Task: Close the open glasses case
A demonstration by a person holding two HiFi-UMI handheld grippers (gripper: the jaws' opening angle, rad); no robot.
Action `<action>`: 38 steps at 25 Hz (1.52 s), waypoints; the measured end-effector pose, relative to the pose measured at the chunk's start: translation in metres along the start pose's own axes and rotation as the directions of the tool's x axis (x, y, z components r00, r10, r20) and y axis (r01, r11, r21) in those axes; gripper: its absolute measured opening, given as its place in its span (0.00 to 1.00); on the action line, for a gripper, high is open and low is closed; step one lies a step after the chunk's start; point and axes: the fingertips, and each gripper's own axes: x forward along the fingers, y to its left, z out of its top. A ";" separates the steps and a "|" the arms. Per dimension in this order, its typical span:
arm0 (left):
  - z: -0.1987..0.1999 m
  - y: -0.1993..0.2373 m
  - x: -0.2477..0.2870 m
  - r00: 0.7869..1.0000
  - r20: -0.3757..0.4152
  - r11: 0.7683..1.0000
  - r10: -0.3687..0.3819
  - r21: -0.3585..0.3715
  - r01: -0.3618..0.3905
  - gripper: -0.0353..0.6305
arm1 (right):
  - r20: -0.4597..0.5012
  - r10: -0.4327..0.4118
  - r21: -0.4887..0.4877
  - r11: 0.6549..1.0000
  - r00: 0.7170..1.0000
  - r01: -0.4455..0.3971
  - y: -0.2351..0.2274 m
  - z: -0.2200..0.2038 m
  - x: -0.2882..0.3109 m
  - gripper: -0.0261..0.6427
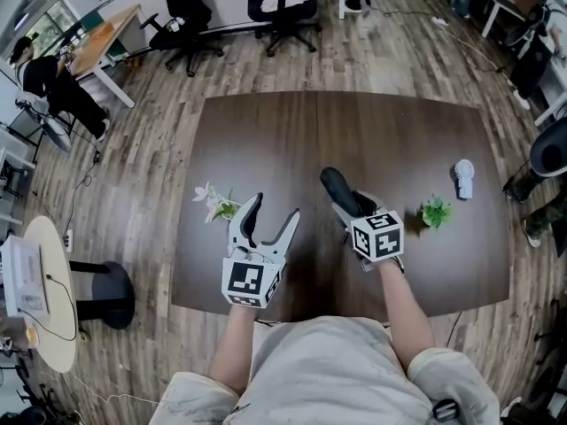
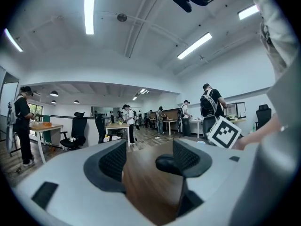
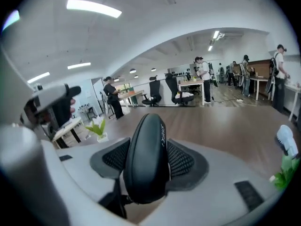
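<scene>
Item: glasses case (image 1: 337,187), black, hard-shelled. It stands on edge between the jaws of the right gripper (image 1: 352,209), both ribbed pads pressed against its sides, raised above the dark wooden table (image 1: 266,131). The lid appears shut, though the seam is not clearly visible.
Left gripper (image 1: 275,209): jaws wide apart, nothing between them but bare tabletop, pointing level, just left of the case.
Also on the table: white-flowered potted plant (image 1: 215,204) at left; small green plant (image 1: 435,212) and white object (image 1: 464,178) at right.
</scene>
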 end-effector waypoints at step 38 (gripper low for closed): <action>0.166 -0.070 -0.063 0.626 0.522 0.664 -0.580 -0.143 0.734 0.48 | 0.386 0.878 -0.152 0.364 0.283 -0.919 0.163 0.118 -0.180 0.42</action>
